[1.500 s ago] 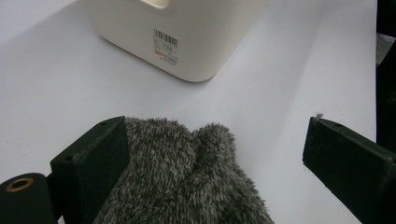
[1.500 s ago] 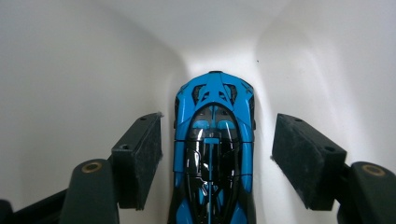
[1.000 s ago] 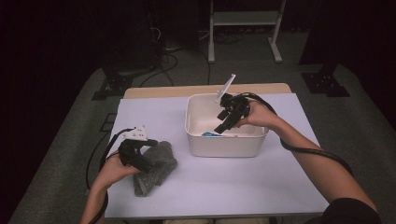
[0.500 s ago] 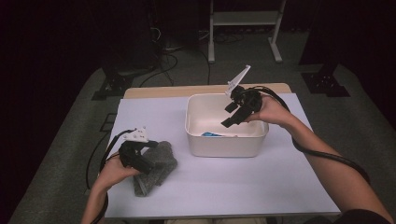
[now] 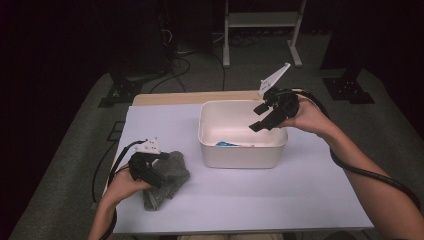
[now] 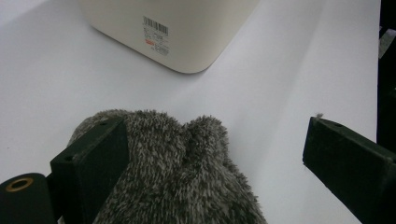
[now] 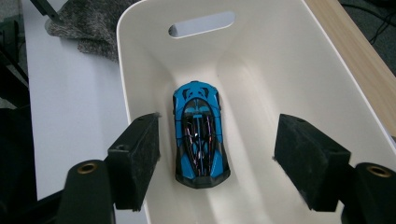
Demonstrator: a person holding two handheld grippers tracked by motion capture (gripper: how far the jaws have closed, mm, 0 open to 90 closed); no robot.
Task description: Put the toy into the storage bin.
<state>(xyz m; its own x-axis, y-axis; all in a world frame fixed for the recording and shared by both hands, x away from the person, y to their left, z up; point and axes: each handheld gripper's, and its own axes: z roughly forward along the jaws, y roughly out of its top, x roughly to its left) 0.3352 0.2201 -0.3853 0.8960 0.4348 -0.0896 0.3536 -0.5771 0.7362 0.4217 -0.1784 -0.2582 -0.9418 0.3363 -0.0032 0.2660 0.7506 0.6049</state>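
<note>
The small blue plastic toy car [image 7: 201,135] lies on the floor of the cream plastic tub [image 7: 299,70], below the right gripper [image 7: 217,158], whose 2 jaws gape empty above it.

Between the black jaws of the right gripper [image 7: 215,154] lies a bright blue toy car [image 7: 201,134] with black windows and a black tail. It sits in a cream-white plastic bin [image 5: 240,152]. Under the left gripper [image 6: 215,158], black too, a mottled grey fuzzy cloth [image 6: 177,172] lies on the white table [image 5: 280,200]. Beyond it the bin bears a white barcode label [image 6: 155,33] with a red mark.
</note>
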